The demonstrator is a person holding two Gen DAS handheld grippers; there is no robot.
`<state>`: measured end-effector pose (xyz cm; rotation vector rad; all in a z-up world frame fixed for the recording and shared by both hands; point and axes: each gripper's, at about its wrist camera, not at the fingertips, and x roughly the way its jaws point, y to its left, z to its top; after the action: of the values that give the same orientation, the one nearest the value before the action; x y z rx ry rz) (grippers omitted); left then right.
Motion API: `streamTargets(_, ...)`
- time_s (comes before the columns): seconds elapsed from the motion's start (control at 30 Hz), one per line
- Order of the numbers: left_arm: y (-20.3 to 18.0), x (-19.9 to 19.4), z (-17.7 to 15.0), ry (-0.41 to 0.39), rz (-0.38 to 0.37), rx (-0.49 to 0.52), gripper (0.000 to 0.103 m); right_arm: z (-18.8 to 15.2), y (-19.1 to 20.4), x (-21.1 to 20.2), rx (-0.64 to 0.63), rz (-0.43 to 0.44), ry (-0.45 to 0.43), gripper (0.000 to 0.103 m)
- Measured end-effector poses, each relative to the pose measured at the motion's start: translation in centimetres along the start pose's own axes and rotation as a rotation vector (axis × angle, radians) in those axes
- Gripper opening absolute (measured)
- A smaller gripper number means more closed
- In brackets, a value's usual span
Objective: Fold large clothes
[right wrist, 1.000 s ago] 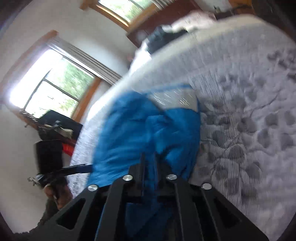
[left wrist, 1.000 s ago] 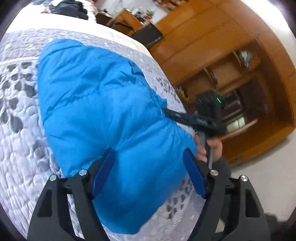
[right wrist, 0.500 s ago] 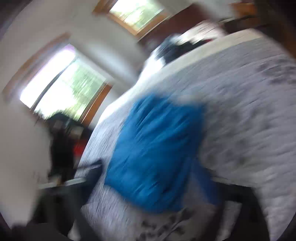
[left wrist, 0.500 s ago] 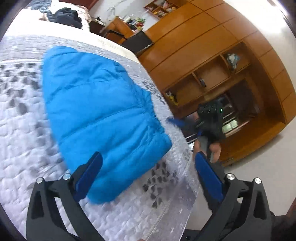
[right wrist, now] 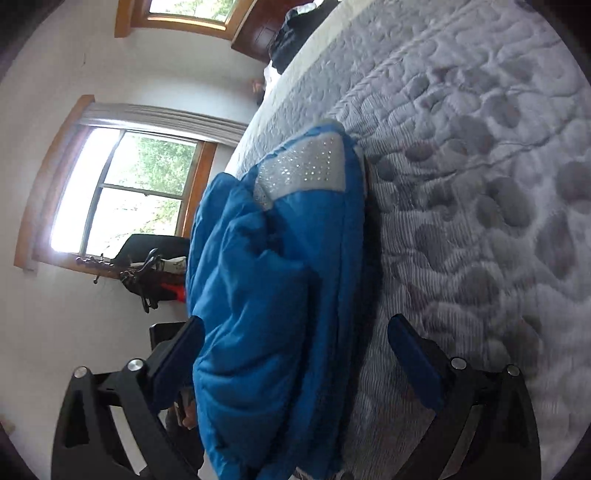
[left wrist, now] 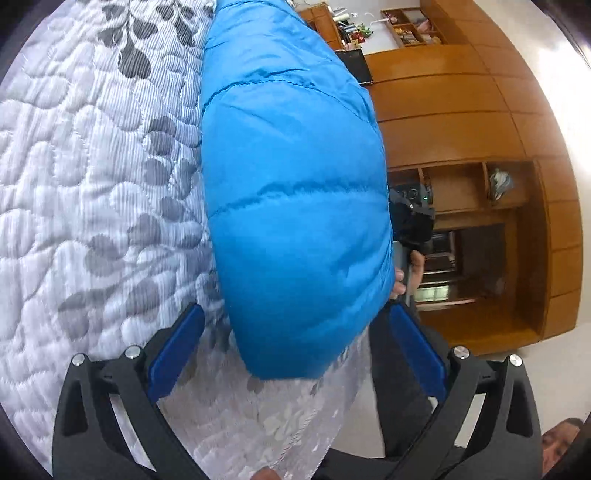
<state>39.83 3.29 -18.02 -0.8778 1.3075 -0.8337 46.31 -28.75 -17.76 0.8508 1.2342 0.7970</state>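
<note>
Both grippers now spread around blue jacket (left wrist: 295, 192); no legible writing.

Blue jacket (left wrist: 295, 206) hides most of the right tool (left wrist: 410, 221) in the left wrist view; only its dark body and part of a hand (left wrist: 415, 266) show. Shelf items (left wrist: 406, 31) too small to identify. Jacket's near end cut off by the right wrist view's bottom edge.
</note>
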Motion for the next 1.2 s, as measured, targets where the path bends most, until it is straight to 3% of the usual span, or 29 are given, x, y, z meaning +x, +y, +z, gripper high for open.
streamTargets(0.13, -0.1, 1.6, 1.1, 0.026, -0.042, -0.002, 0.100, 0.9, 0.1, 0.8, -0.006, 0.019, 0.012, 0.100)
streamTargets(0.43, -1.8, 4.1, 1.4, 0.071, 0.012, 0.025, 0.099, 1.9, 2.8, 3.7, -0.042, 0.027, 0.049, 0.100)
streamTargets(0.47, -2.1, 4.4, 1.4, 0.078, 0.019, 0.033, 0.099, 1.8, 3.0, 4.0, -0.043, 0.033, 0.048, 0.098)
streamTargets(0.6, -2.4, 5.0, 1.1, 0.084, 0.046, 0.057, 0.099, 1.2, 3.3, 4.2, -0.052, 0.061, 0.030, 0.072)
streamTargets(0.77, -2.8, 4.8, 1.0, 0.103, 0.062, 0.062, 0.074, 0.3, 5.5, 3.6, -0.103, 0.057, -0.015, 0.056)
streamTargets(0.83, -3.4, 3.8, 0.5, 0.107, 0.056, 0.088, 0.064, -0.5, 6.9, 3.2, -0.121, 0.059, -0.038, 0.052)
streamTargets(1.03, -5.6, -1.2, -3.3, 0.102, 0.068, 0.163, 0.064, -5.0, 11.2, 2.4, -0.163, 0.087, -0.103, 0.051)
streamTargets(1.2, -4.5, -7.4, -9.9, 0.086, 0.093, 0.204, 0.064, -11.7, 15.3, 5.4, -0.207, 0.126, -0.089, 0.051)
